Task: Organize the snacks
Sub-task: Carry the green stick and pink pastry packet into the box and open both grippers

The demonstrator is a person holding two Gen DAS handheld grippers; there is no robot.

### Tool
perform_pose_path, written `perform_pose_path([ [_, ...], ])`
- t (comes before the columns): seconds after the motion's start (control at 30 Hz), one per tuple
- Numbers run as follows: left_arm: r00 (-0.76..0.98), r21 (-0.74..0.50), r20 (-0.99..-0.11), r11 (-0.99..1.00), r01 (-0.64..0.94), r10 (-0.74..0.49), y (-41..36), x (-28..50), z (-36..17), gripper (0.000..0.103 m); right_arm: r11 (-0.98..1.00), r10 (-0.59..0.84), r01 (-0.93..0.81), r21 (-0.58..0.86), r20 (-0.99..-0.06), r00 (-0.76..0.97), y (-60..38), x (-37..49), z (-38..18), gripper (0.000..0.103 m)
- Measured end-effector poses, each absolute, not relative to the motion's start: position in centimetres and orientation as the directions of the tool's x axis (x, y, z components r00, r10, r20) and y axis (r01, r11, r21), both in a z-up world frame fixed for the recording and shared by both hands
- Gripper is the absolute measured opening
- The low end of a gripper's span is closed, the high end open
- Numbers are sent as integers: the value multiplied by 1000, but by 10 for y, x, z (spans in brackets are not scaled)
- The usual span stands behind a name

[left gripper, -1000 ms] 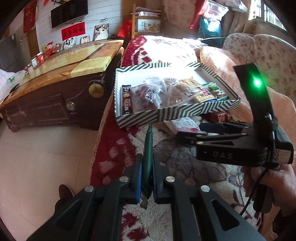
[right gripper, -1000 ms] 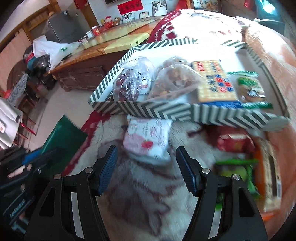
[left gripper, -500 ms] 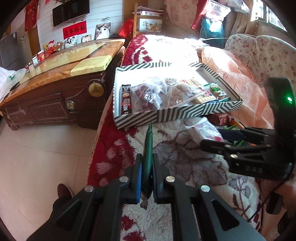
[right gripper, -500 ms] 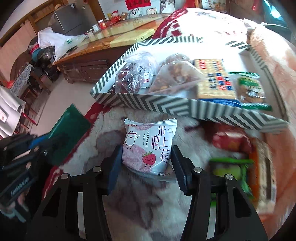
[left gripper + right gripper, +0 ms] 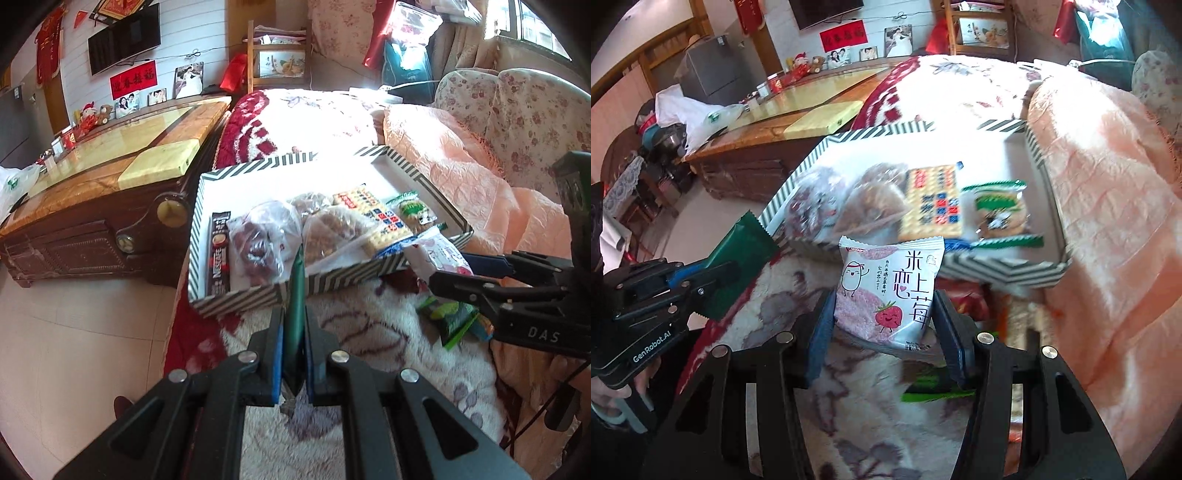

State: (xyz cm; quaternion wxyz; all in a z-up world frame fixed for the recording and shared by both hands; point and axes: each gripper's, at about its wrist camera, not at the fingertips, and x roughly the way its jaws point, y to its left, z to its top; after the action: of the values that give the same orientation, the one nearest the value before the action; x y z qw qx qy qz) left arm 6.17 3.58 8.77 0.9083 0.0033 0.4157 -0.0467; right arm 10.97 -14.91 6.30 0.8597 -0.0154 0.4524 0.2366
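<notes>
Right gripper (image 5: 884,325) has its blue pads clamped on both sides of a white-and-pink strawberry snack packet (image 5: 888,291), jaws about a third open since the packet is fairly wide, and it's lifted clear of the fluffy floral blanket (image 5: 798,314). Those jaws have just been closing in on that packet. Left gripper (image 5: 293,365) is squeezed basically all the way together on a thin dark green packet (image 5: 295,295), which sticks up edge-on in its own camera and shows as a flat green wrapper with a zigzag edge in the right wrist view. Both packets hang just in front of the striped box (image 5: 240,299), which sits on the blanket near the bed's edge. Inside the box: a Nescafe stick (image 5: 220,254) along the left wall, two clear bags of reddish and brown snacks (image 5: 291,232) in the middle, a yellow cracker pack (image 5: 373,216) and a green-edged biscuit pack (image 5: 413,212) to the right. More loose wrappers (image 5: 454,321) lie on the blanket beside the box's right corner, a bit blurry. A wooden coffee table (image 5: 110,173) stands off to the left.
</notes>
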Motion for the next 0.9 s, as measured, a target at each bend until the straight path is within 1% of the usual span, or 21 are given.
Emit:
perform_pose_path([
  [0.5, 650, -52, -754, 995, 81, -92, 39, 65, 92, 11, 893, 397, -399, 208, -781, 482, -162, 103, 65, 52],
  [0.67, 645, -82, -757, 994, 66, -105, 47, 79, 95, 11, 896, 392, -394, 204, -780, 488, -164, 107, 68, 52],
  [0.9, 663, -67, -742, 995, 73, -99, 45, 104, 104, 11, 901, 378, -393, 185, -779, 500, -167, 120, 74, 52],
])
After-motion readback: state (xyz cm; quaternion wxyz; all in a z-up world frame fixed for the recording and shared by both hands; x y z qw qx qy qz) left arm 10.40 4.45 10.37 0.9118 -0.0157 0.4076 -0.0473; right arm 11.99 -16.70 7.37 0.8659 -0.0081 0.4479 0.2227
